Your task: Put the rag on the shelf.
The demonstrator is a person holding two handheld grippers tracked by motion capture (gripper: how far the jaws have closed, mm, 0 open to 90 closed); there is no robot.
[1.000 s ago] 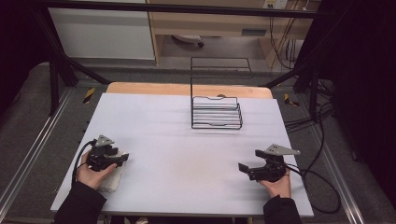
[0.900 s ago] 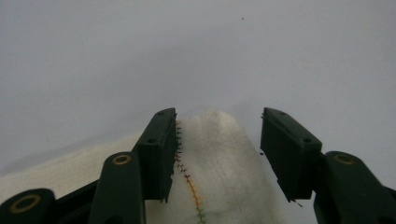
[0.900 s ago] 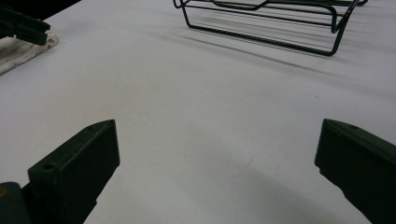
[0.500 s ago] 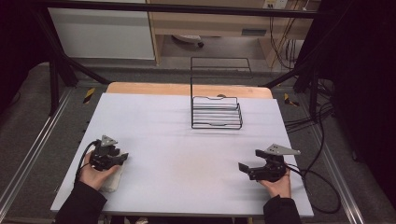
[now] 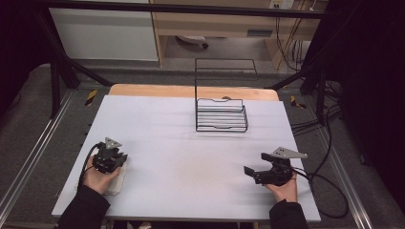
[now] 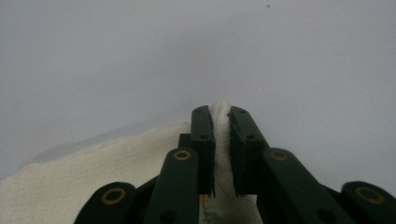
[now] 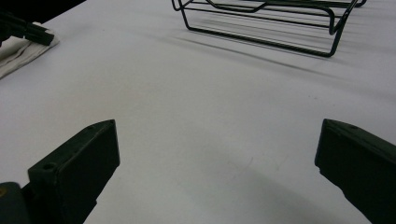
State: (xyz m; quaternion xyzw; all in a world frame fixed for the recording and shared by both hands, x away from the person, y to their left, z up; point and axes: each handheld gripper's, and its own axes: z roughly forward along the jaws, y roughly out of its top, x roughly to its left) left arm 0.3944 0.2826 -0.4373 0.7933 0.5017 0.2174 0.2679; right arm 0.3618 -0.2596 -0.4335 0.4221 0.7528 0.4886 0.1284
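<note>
In the high view the left gripper (image 5: 111, 157) sits at the near left of the white table (image 5: 191, 143) over a cream cloth (image 5: 116, 180), the right gripper (image 5: 267, 172) rests at the near right, and a black wire rack (image 5: 221, 114) stands toward the far edge. In the left gripper view the jaws are pinched together on a raised fold of the cloth (image 6: 220, 114), the rest lying flat to the left. In the right gripper view the jaws stand wide apart over bare table, the rack (image 7: 266, 23) ahead and the cloth (image 7: 18, 53) far left
</note>
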